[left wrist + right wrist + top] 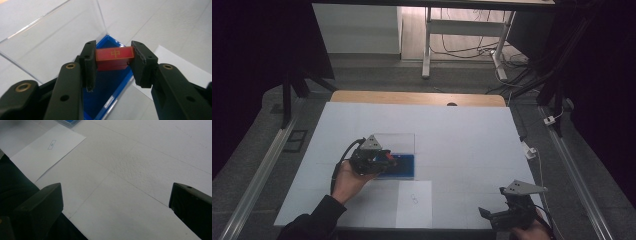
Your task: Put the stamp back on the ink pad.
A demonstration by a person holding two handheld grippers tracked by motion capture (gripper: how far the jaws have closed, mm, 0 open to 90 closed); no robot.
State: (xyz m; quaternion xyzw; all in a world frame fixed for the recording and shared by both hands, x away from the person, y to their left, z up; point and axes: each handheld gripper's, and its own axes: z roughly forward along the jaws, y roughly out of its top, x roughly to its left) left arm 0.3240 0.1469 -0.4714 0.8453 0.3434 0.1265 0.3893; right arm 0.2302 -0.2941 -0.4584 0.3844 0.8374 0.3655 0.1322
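Left claw: the left claw (113,58) is clamped on a small red rectangular block with a gold character on its top face (114,55), one black jaw pressed to each end of it; in the high view the left claw (387,159) sits at the left middle of the bench, gripped by the person's left hand (348,181).
Red block: held clear of the floor of the shallow blue plastic tray (110,87), over the tray's far end; whether it touches the tray wall cannot be told.
Blue tray: lies on the white-covered bench (462,145), with a clear plastic lid (57,42) standing up from its far edge and leaning away; in the high view the tray (404,165) is just beyond the sheet of white paper.
White paper: a sheet of white paper with a small printed mark (414,202) lies flat at the near edge of the bench, just beside the tray; the right gripper view shows the same sheet (47,148) at upper left.
Right claw: the right claw (116,205) has its jaws spread wide apart with nothing between them, hovering over bare bench covering; in the high view it (486,214) is at the near right corner, well apart from the tray.
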